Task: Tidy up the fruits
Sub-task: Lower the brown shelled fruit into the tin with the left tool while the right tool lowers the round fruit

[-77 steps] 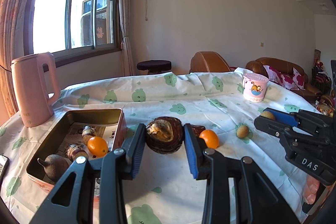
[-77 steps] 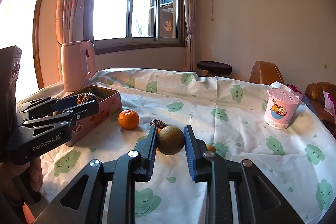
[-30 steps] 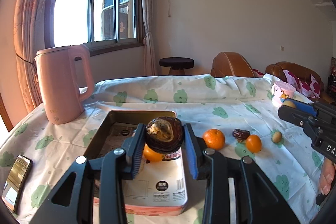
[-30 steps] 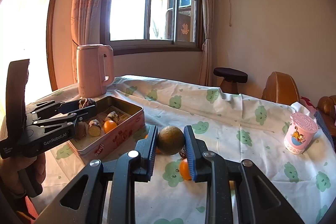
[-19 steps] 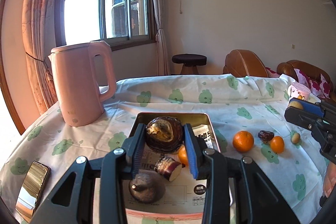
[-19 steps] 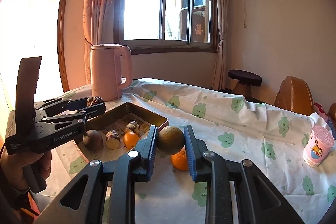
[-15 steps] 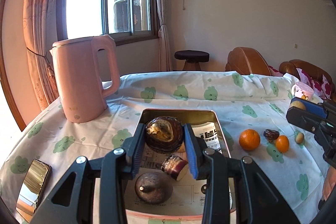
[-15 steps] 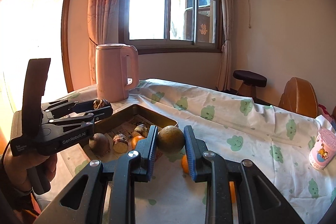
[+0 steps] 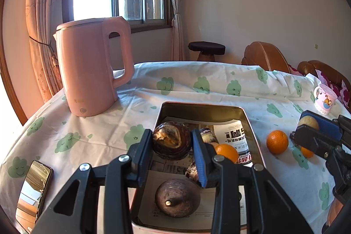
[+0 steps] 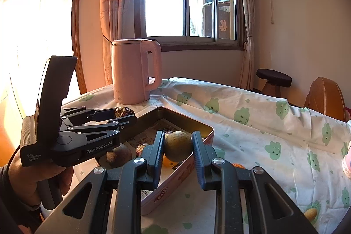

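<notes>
- We find the left gripper [image 9: 172, 144] pinching a dark brown, cracked round fruit [image 9: 171, 140], held above the open metal tin [image 9: 246, 117] and clear of its floor.
- The right gripper [image 10: 177, 147] is clamped on a tan round fruit [image 10: 178, 146], poised over the tin's rim on the side away from the pink kettle [image 10: 133, 74].
- Step in hand, in our judgement: setting both held fruits into the tin.
- To do it well, we would lower each fruit onto bare paper lining before letting go. The floor near the kettle-side wall looks free for the dark fruit.
- We advise releasing one at a time, since both tools crowd the same tin and could knock together.
- A round fruit let go from height may roll into the brown fruit with a stem [image 9: 177, 197] or the orange [image 9: 227, 152] already in the tin.
- An orange [image 9: 277, 142] lies on the tablecloth [image 9: 197, 82] just outside the tin, opposite the kettle; a smaller one beyond it is partly covered by the right tool.
- Hidden: the left tool's fingers cover part of the tin's contents, and we cannot identify the small cut pieces there.
- Cut off: the tin's near wall, at the bottom edge of the left view.
</notes>
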